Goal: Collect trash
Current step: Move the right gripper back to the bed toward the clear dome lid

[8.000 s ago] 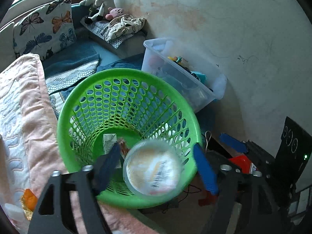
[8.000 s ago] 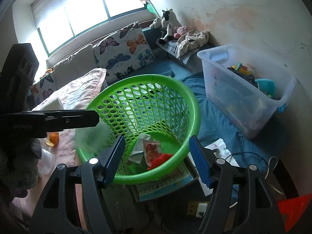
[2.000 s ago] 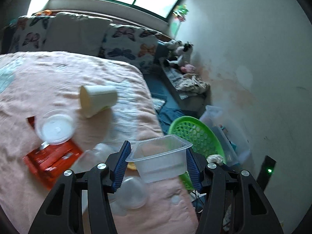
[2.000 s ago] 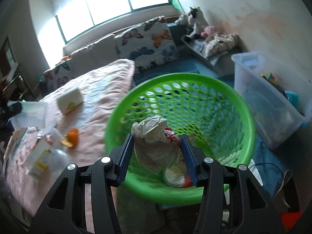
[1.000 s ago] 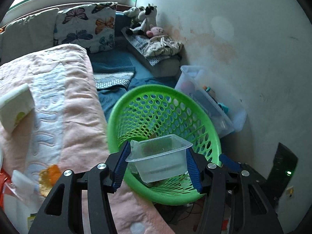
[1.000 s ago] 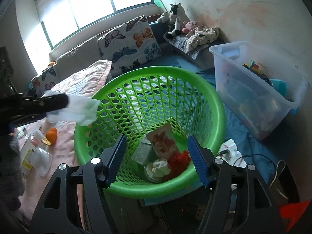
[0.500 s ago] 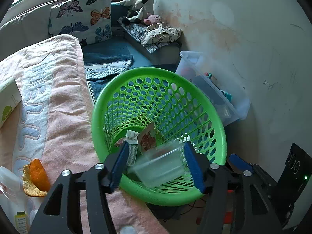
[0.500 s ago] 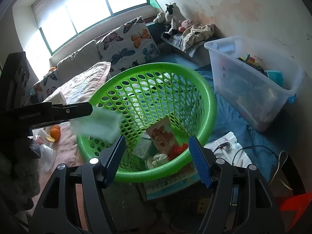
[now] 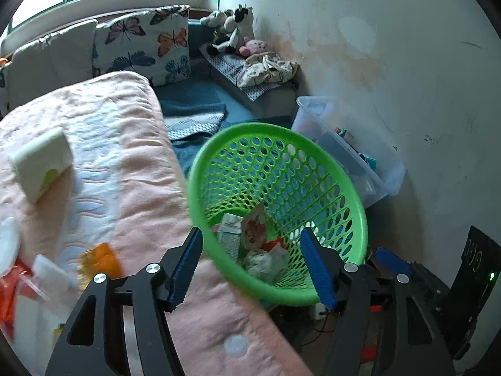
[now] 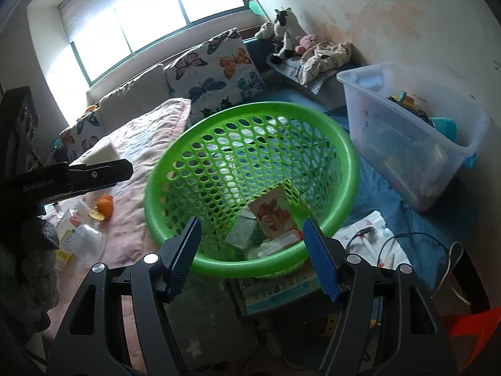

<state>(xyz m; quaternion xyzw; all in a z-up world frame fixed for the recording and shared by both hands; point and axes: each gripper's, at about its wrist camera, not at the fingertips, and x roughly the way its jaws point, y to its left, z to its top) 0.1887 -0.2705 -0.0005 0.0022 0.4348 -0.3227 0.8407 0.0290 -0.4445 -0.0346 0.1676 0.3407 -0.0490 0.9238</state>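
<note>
The green mesh basket [image 9: 313,163] stands on the floor beside the pink blanket [image 9: 131,169]; it also shows in the right wrist view [image 10: 250,116]. It holds a crumpled paper [image 9: 264,261], cartons [image 10: 272,211] and other trash. My left gripper [image 9: 252,264] is open and empty above the basket's near rim. My right gripper [image 10: 250,250] is open and empty in front of the basket. On the blanket lie an orange peel [image 9: 98,260], a pale box [image 9: 40,163] and clear plastic pieces [image 10: 89,239].
A clear storage bin [image 10: 416,144] with toys stands right of the basket by the wall. Butterfly cushions [image 10: 216,72] and plush toys [image 10: 285,37] lie behind. Cables and a cloth [image 10: 372,235] lie on the floor. The left gripper's body [image 10: 62,178] shows at left in the right wrist view.
My left gripper let go of the clear plastic tub, which fell into the basket, then drew back toward the blanket. My right gripper stayed open and shifted a little.
</note>
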